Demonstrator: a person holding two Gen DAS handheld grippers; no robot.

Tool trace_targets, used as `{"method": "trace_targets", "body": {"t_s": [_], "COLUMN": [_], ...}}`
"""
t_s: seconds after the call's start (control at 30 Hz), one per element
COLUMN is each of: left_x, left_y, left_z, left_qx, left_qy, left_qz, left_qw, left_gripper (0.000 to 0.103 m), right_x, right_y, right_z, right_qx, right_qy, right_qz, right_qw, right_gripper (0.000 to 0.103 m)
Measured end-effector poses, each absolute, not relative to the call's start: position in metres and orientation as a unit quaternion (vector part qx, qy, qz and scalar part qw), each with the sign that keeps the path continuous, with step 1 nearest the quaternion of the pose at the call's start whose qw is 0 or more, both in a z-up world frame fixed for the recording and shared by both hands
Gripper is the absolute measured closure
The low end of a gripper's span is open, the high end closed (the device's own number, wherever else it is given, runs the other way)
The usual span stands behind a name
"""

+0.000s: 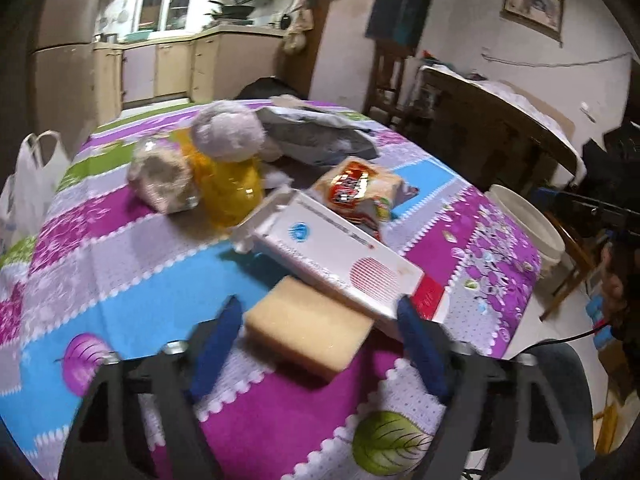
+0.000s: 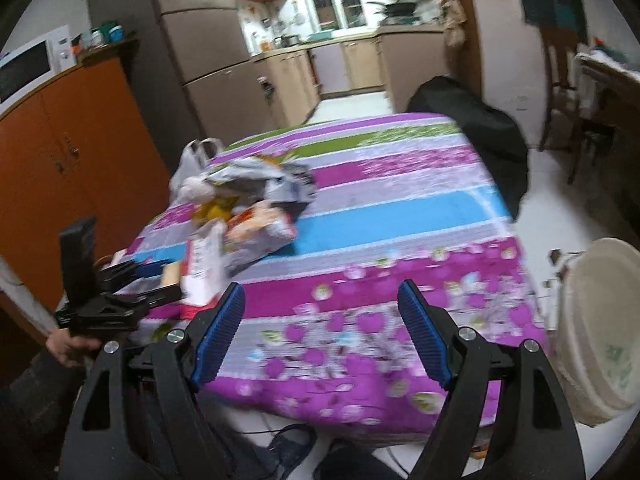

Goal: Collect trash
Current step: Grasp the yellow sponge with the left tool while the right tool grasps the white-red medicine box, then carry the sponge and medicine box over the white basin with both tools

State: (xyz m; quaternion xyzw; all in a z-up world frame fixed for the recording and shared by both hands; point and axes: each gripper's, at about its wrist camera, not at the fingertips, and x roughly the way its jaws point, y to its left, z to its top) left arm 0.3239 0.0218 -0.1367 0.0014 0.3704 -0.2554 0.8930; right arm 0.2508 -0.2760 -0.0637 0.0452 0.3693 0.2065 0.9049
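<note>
On the patterned tablecloth [image 1: 132, 256] lies a pale yellow sponge block [image 1: 308, 328] with a long white box [image 1: 332, 256] resting partly over its far end. My left gripper [image 1: 319, 304] is open, one blue pad on each side of the sponge with a gap at both. Behind lie a red snack wrapper [image 1: 352, 188], a yellow bag [image 1: 232, 188], a grey fuzzy lump [image 1: 228, 128] and a grey plastic bag [image 1: 320, 132]. My right gripper [image 2: 320, 288] hangs open and empty over the table's near edge, right of the trash pile [image 2: 248, 216].
A white bucket [image 2: 596, 328] stands on the floor off the table's right corner. A white carrier bag [image 2: 192, 160] hangs at the far left edge. An orange cabinet [image 2: 72, 160] and a dark bag [image 2: 480, 132] flank the table. A hand [image 2: 68, 346] holds the left gripper [image 2: 164, 280].
</note>
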Motion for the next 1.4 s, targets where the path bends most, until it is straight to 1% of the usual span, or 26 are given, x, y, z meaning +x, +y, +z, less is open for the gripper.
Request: {"method": "trace_targets", "body": {"t_s": [0.03,0.13,0.27,0.33,0.4,0.5,0.63,0.67,0.7,0.83,0.87,0.9,0.97,1.07,1.2,1.4], "left_x": [0.325,0.324,0.308,0.302,0.300,0.298,0.291,0.289,0.288,0.289,0.289,0.289,0.288,0.287,0.283,0.276], "left_y": [0.020,0.023,0.038,0.049,0.056,0.062,0.067,0.069,0.070,0.072,0.071,0.070,0.068,0.068,0.071,0.059], "left_z": [-0.138,-0.138,-0.130,-0.127,-0.127,-0.129,-0.129,-0.128,-0.128,-0.131,-0.131,-0.131,-0.131,-0.130,-0.125,-0.093], "left_qx": [0.009,0.001,-0.008,-0.024,-0.037,-0.051,-0.060,-0.065,-0.068,-0.072,-0.073,-0.073,-0.069,-0.070,-0.072,-0.073], "left_qy": [0.371,0.371,0.362,0.361,0.363,0.367,0.368,0.367,0.368,0.370,0.370,0.369,0.367,0.365,0.354,0.317], "left_qz": [-0.248,-0.251,-0.245,-0.231,-0.219,-0.206,-0.204,-0.205,-0.206,-0.205,-0.205,-0.205,-0.201,-0.194,-0.173,-0.155], "left_qw": [0.895,0.894,0.899,0.903,0.905,0.906,0.905,0.905,0.904,0.903,0.903,0.903,0.906,0.908,0.916,0.933], "left_gripper": [0.043,0.048,0.051,0.052,0.052,0.053,0.053,0.053,0.053,0.054,0.054,0.054,0.054,0.054,0.054,0.055], "right_x": [0.252,0.255,0.262,0.269,0.282,0.296,0.294,0.293,0.292,0.301,0.304,0.306,0.306,0.297,0.280,0.256], "right_y": [-0.270,-0.251,-0.221,-0.205,-0.187,-0.162,-0.133,-0.127,-0.119,-0.102,-0.100,-0.100,-0.103,-0.106,-0.112,-0.152], "right_z": [-0.064,-0.067,-0.075,-0.082,-0.096,-0.110,-0.105,-0.104,-0.105,-0.119,-0.123,-0.126,-0.125,-0.121,-0.105,-0.064], "right_qx": [0.042,0.031,0.028,0.029,0.030,0.018,-0.003,-0.009,-0.024,-0.059,-0.064,-0.070,-0.075,-0.079,-0.071,-0.033], "right_qy": [0.372,0.379,0.397,0.410,0.428,0.443,0.434,0.433,0.436,0.447,0.450,0.452,0.444,0.431,0.399,0.331], "right_qz": [0.212,0.233,0.277,0.299,0.307,0.308,0.313,0.317,0.314,0.283,0.278,0.270,0.265,0.271,0.273,0.229], "right_qw": [0.903,0.895,0.874,0.861,0.850,0.842,0.845,0.844,0.843,0.847,0.846,0.847,0.853,0.857,0.872,0.915], "right_gripper": [0.028,0.028,0.028,0.034,0.046,0.050,0.049,0.042,0.031,0.030,0.032,0.045,0.058,0.061,0.062,0.062]}}
